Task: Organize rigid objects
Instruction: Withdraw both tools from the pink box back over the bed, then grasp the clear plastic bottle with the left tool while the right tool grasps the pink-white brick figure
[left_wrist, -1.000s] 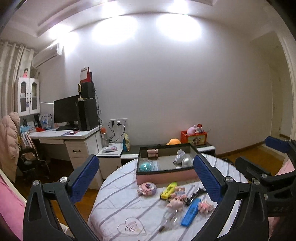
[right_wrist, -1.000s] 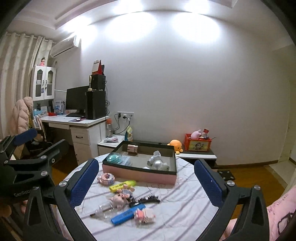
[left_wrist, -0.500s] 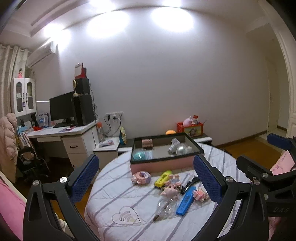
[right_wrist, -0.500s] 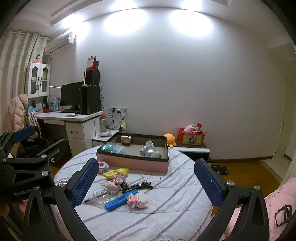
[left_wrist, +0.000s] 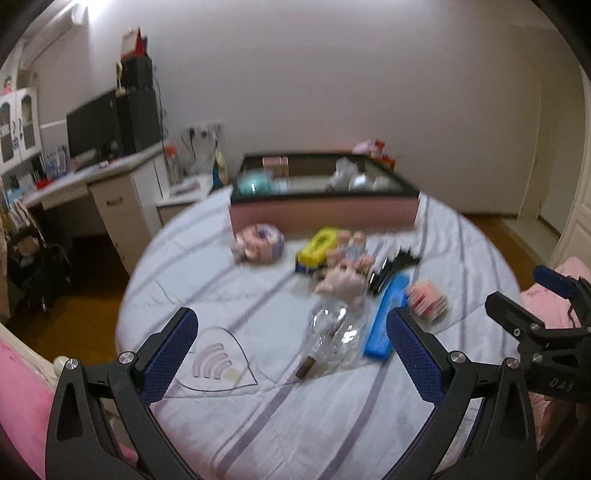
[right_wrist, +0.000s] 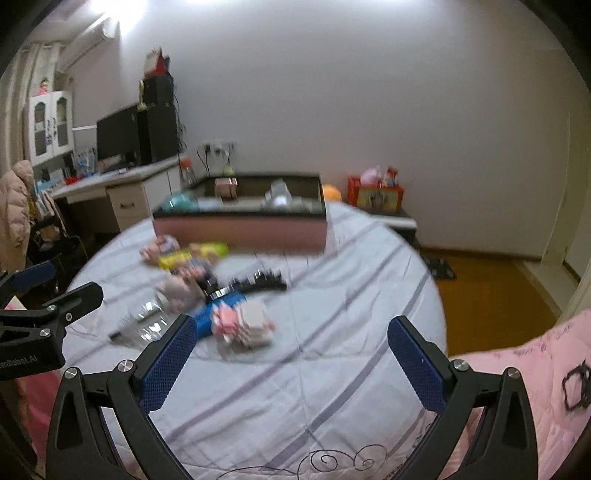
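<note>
Two claws hang over a round tabletop (left_wrist: 258, 424) under a pale striped cloth, and we see both with their blue pads spread wide and nothing between them. Our left claw (left_wrist: 291, 350) sits above the near edge of the cloth, with a clear plastic bottle (left_wrist: 332, 332) lying on its side just ahead of it. Our right claw (right_wrist: 291, 354) hovers over a bare stretch of cloth, with the clutter ahead and to its left.

Loose items lie in a cluster toward the middle: a pink round toy (left_wrist: 260, 243), a yellow piece (left_wrist: 318, 247), a small pink figure (left_wrist: 343, 280), a black comb-like thing (left_wrist: 397, 264), a flat blue bar (left_wrist: 388, 317) beside the bottle, and a pink-and-white block (right_wrist: 243, 321) nearest the right claw. Motion blur keeps us from naming them more closely.

Beyond the cluster, at the far side of the tabletop, stands a shallow pink-sided tray with a dark rim (left_wrist: 325, 214). It holds a teal ball (left_wrist: 253, 182) at its left, a small pinkish box (left_wrist: 275, 162) at the back, and whitish objects (left_wrist: 351, 177) at its right.
</note>
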